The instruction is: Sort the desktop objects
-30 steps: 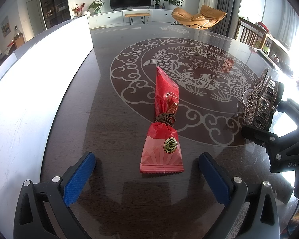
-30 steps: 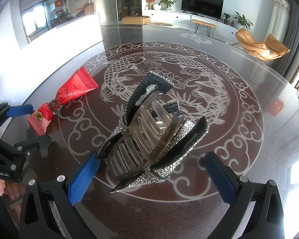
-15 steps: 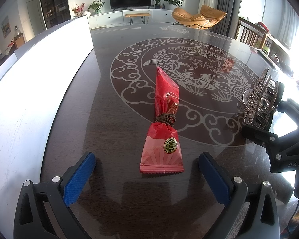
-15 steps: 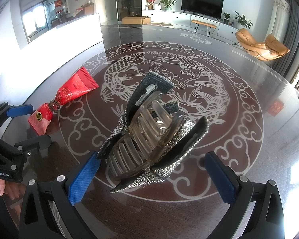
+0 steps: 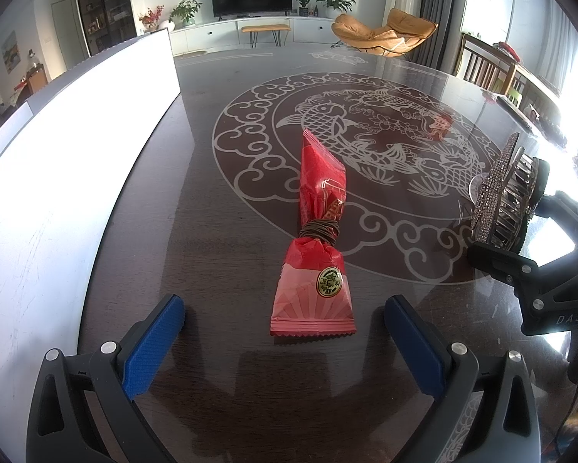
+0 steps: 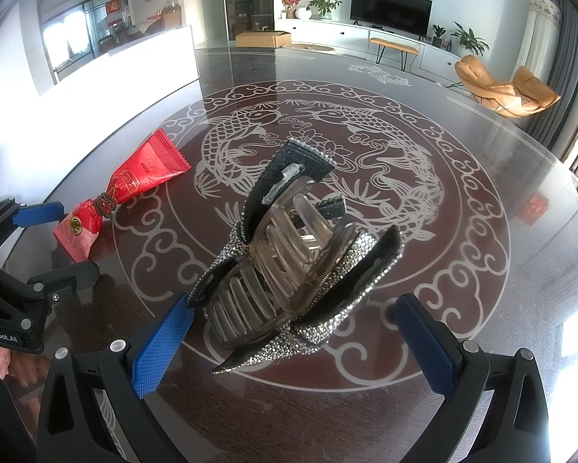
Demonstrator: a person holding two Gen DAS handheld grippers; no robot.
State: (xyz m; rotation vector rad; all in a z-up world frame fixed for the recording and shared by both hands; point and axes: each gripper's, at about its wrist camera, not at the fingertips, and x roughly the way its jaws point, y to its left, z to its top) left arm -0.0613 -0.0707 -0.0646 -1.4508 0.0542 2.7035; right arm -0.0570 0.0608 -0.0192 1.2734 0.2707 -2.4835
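A red snack packet (image 5: 319, 239), tied round its middle with a brown band, lies on the dark table straight ahead of my left gripper (image 5: 285, 310). That gripper is open, its blue pads either side of the packet's near end without touching it. The same packet (image 6: 123, 193) shows at the left in the right wrist view. A rhinestone hair claw clip (image 6: 296, 266) sits on the table between the blue pads of my right gripper (image 6: 294, 318), which is open. The clip (image 5: 508, 196) appears at the right in the left wrist view, beside the right gripper's black body.
The table (image 6: 462, 200) is dark glass with a white fish and cloud pattern. A tall white panel (image 5: 76, 146) runs along its left side. A small red square (image 6: 533, 208) lies far right. A hand (image 6: 3, 359) shows at the lower left. Chairs stand beyond the right rim.
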